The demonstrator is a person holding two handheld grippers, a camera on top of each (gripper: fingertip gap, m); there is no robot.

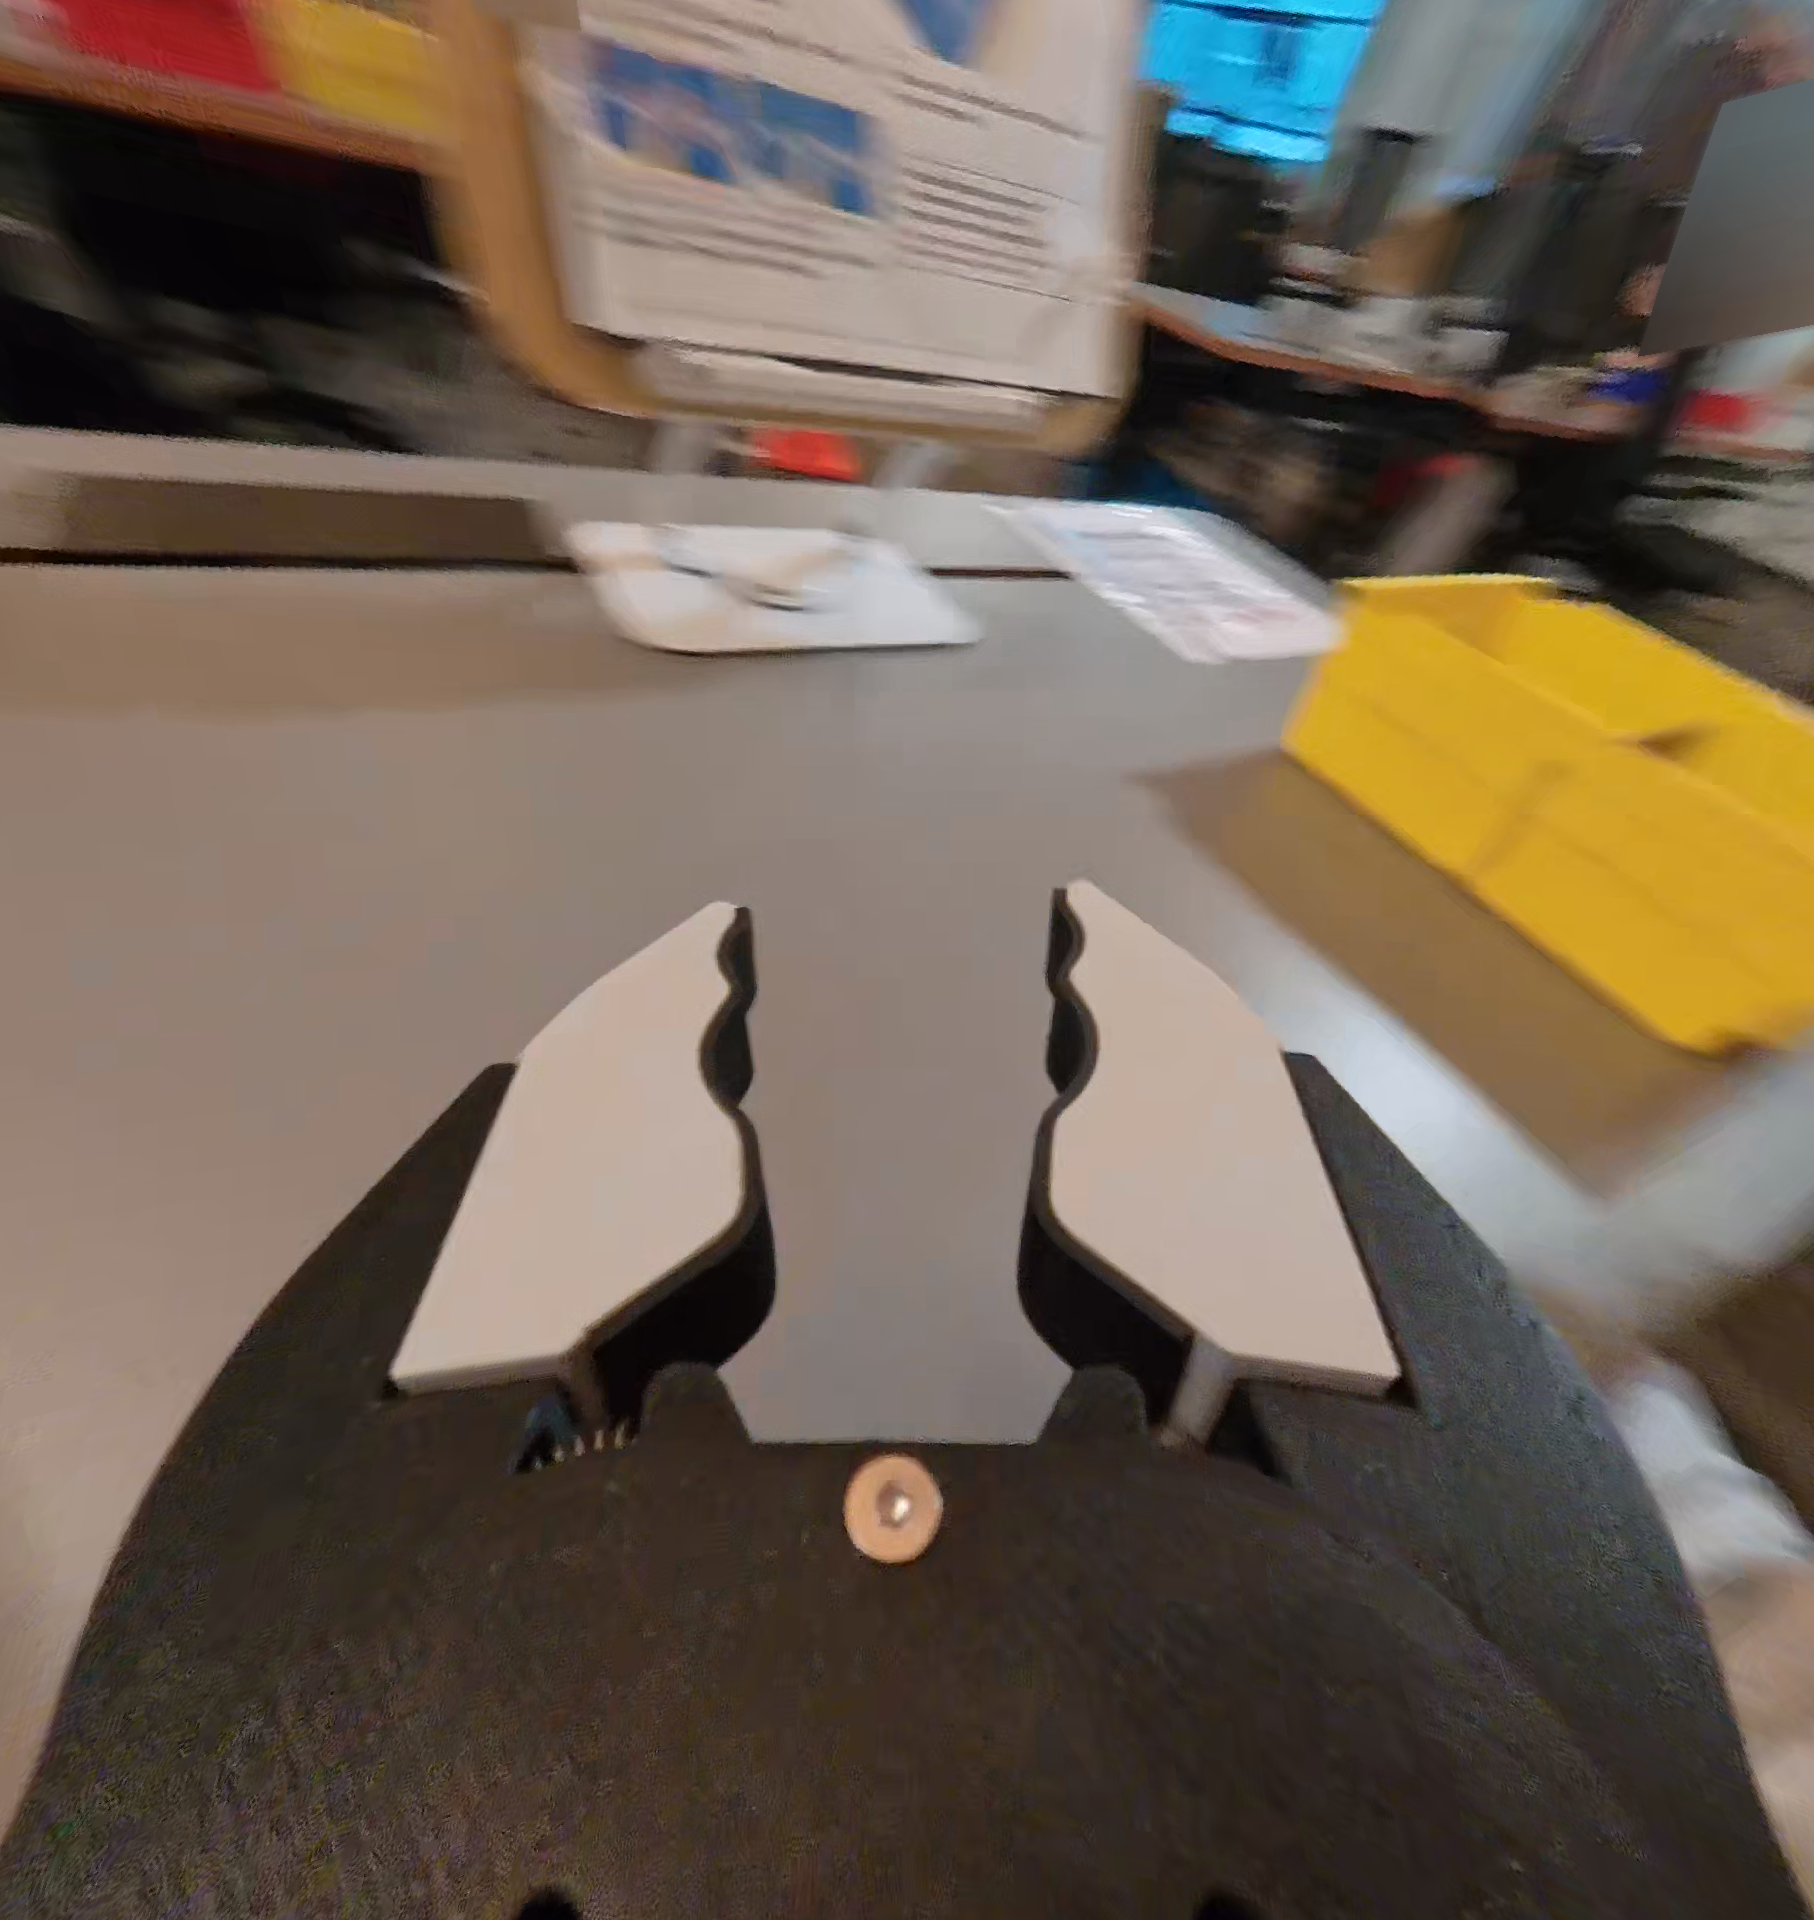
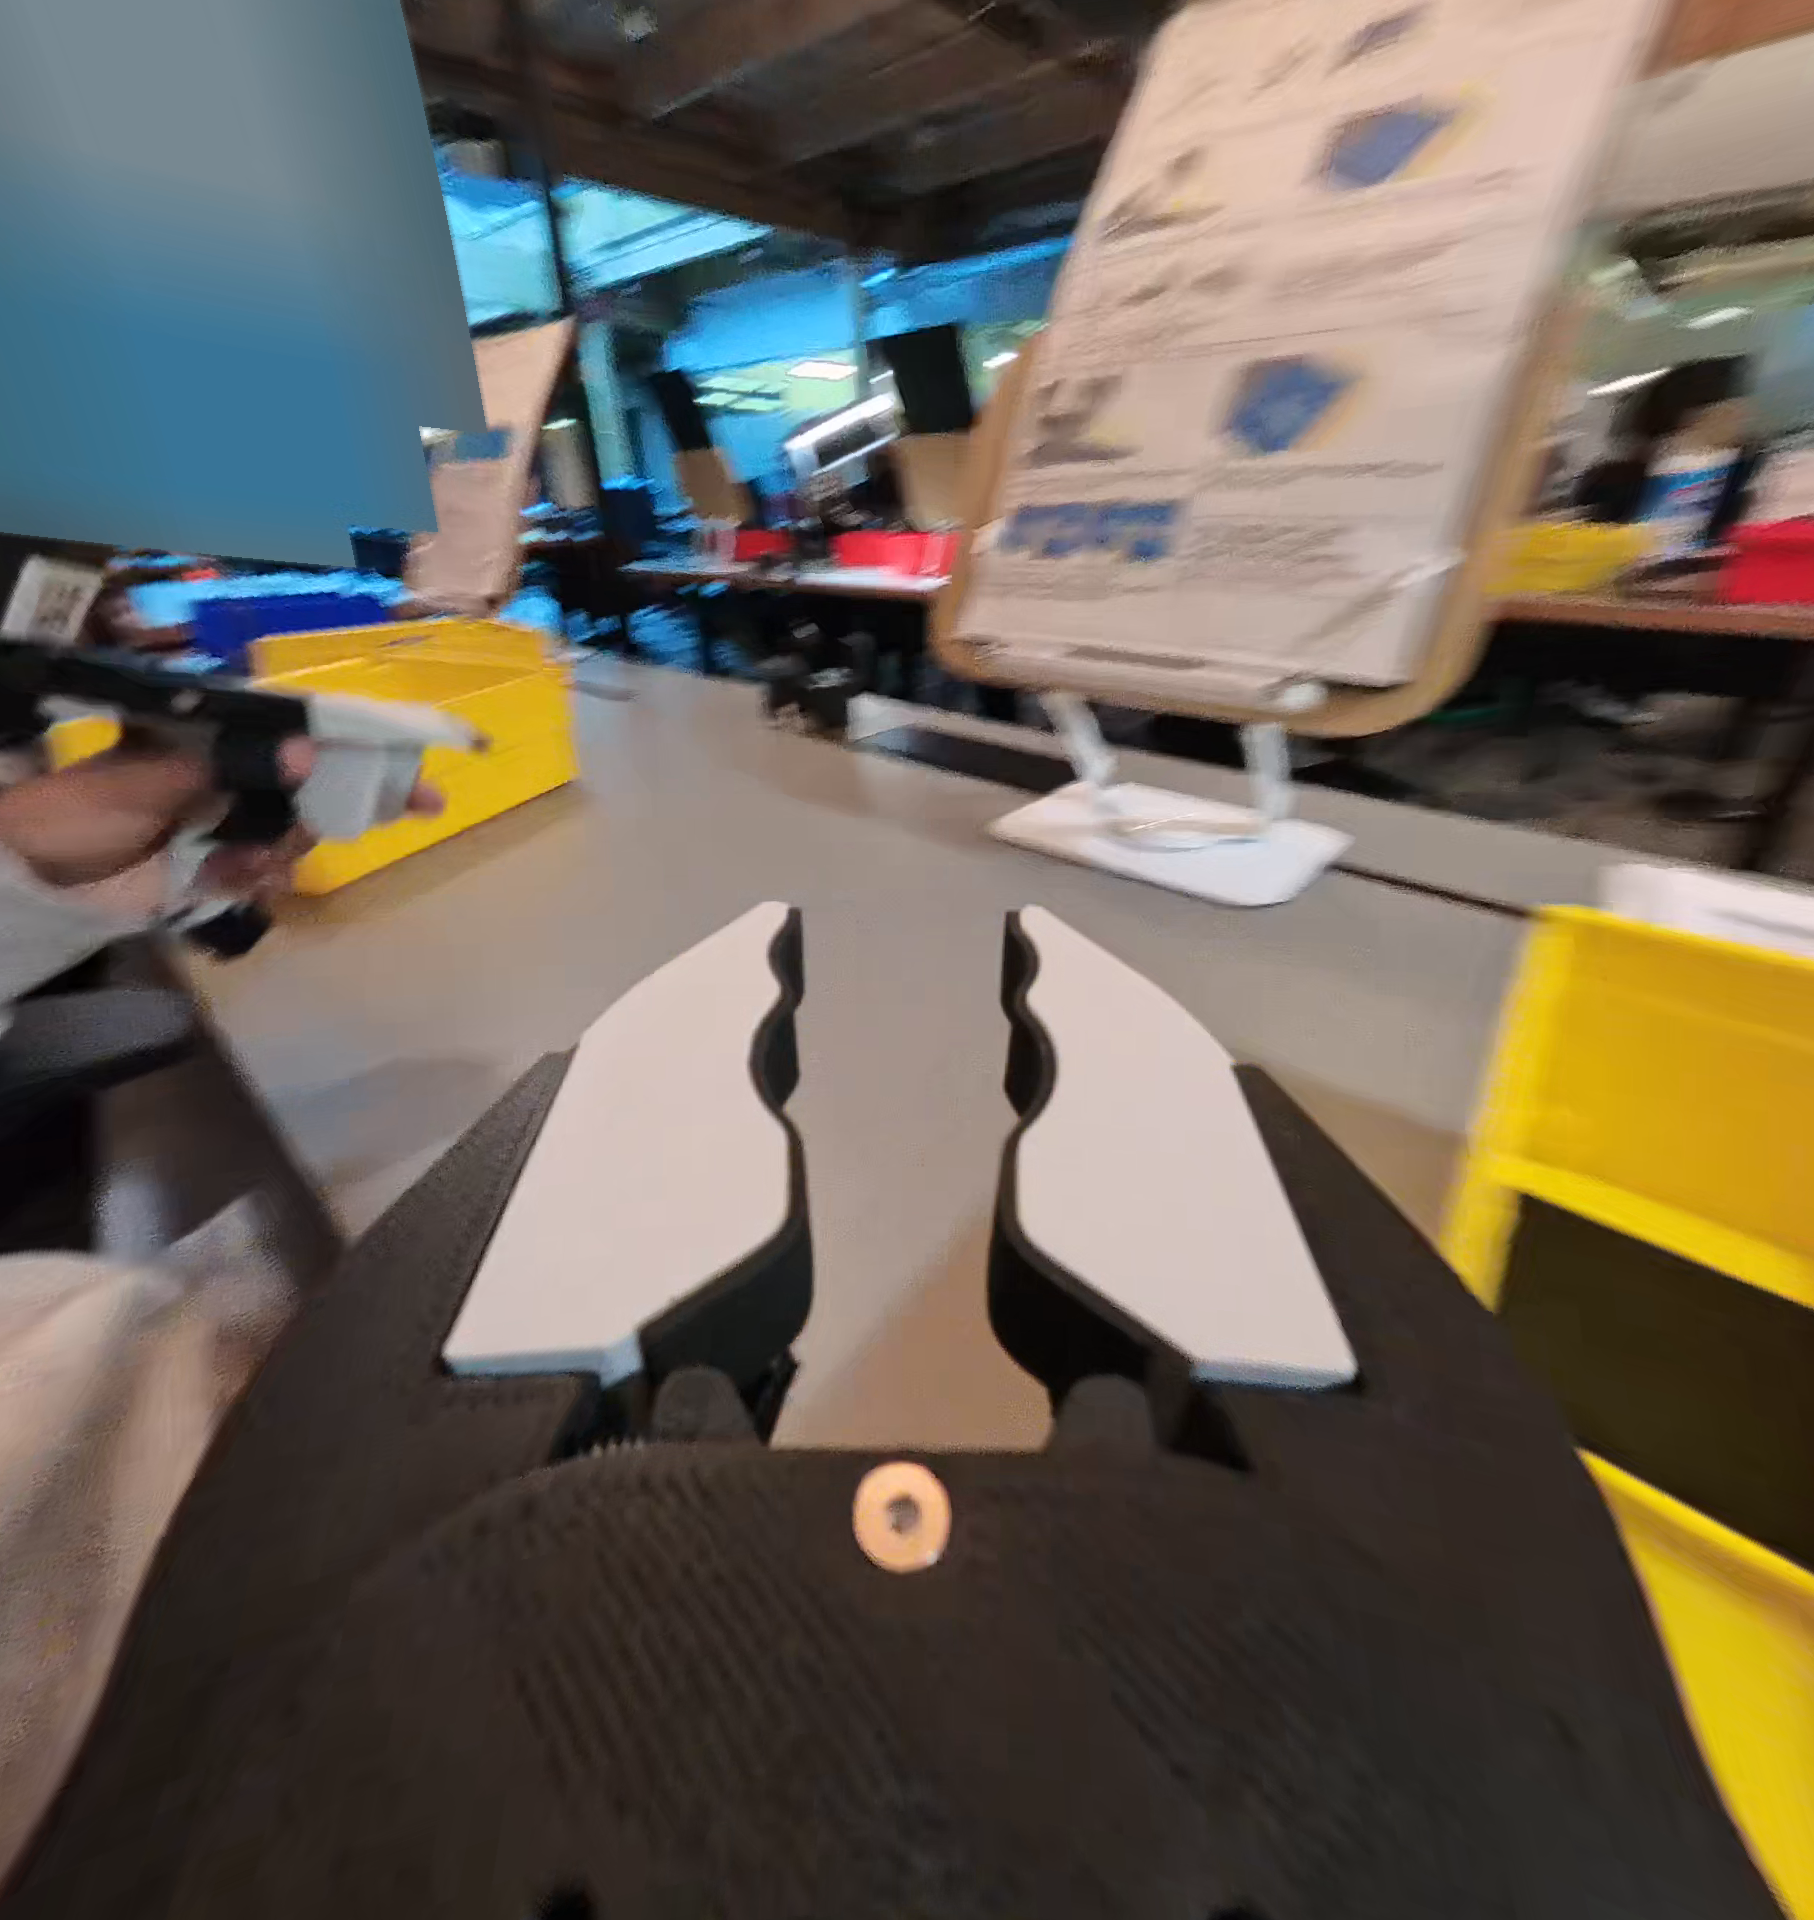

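Hovering over a bare grey table [image 1: 363, 831], the left gripper [image 1: 898, 904] has its pale, wavy-edged fingers [image 1: 612, 1143] spread well apart with nothing between them, set in a rough black printed body with a brass-coloured washer at the centre. The right gripper [image 2: 903, 914] stands much the same above the same smooth tabletop [image 2: 778, 831], its flat light fingers [image 2: 664, 1143] separated by a narrower gap and gripping nothing. Just beside the right gripper, on its right, sits a yellow plastic bin [image 2: 1661, 1091] with straight walls; its inside looks dark, and motion blur leaves its contents uncertain. In the left wrist view, a long yellow bin [image 1: 1568, 790] lies to the right, near the table's edge and apart from the fingers; it appears divided into compartments, and what they hold cannot be made out. Farther along the table stands a white flat base [image 1: 778, 613] carrying a wooden board with a printed sheet [image 1: 830, 187] on it, tilted back on thin white legs; the right wrist view shows the same stand [image 2: 1173, 842] and board [image 2: 1267, 395]. A loose printed paper [image 1: 1173, 582] lies beside the base. At the far left of the right wrist view, a hand [image 2: 103, 821] holds the other gripper in front of another yellow bin [image 2: 467, 727]. Beyond are blurred benches with red bins [image 2: 1796, 561].
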